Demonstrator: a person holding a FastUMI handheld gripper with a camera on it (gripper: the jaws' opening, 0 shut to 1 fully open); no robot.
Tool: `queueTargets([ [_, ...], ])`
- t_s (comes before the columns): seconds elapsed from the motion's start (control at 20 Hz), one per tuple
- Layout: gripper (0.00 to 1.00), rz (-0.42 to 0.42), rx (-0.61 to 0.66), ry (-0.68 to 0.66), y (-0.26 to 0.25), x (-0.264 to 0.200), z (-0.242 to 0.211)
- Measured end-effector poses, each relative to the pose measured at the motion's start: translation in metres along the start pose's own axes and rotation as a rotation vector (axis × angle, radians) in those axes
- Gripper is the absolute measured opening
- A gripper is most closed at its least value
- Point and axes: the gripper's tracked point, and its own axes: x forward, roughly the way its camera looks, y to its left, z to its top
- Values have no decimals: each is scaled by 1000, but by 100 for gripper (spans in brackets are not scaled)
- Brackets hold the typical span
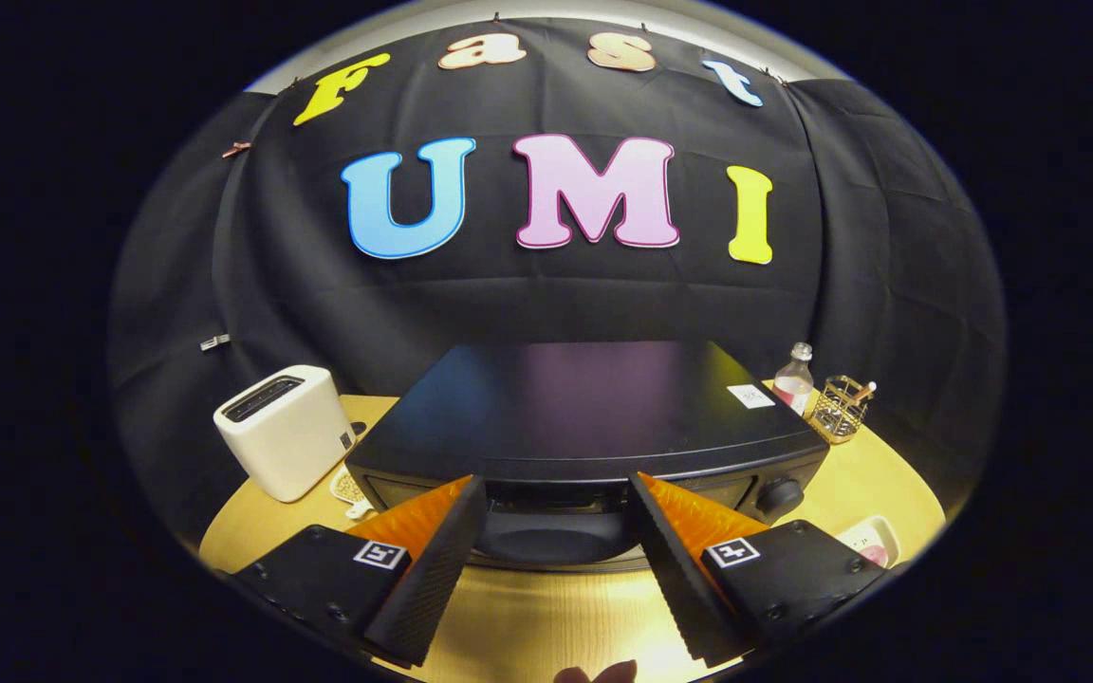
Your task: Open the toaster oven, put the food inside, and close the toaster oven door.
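One black toaster oven [594, 417] sits in the middle of the frame on the wooden tabletop [546, 617], its door closed and one round knob [780, 494] at its lower right corner. The gripper [556, 503] hangs just in front of the door, its jaws spread wide with nothing between them but the view of the oven's front; both fingers are free. At the left of the frame stands one white toaster [286, 432]. At the right, behind the oven, are one small bottle [795, 379] with pink contents and one wire cup [841, 408]. At the lower right, one white dish [871, 541] with something pink in it lies beside the right finger.
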Motion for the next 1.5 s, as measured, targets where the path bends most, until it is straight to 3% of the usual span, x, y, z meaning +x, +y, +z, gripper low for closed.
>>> queueTargets([
  [0.3,99,-46,-25,20,-1,-2,-7],
  [0.8,98,-54,41,75,0,-57,-59],
  [1.05,98,-47,48,150,1,-72,-91],
  [1.4,100,-58,21,402,-11,-90,-182],
  [1.5,100,-42,6,410,-12,-100,-190],
])
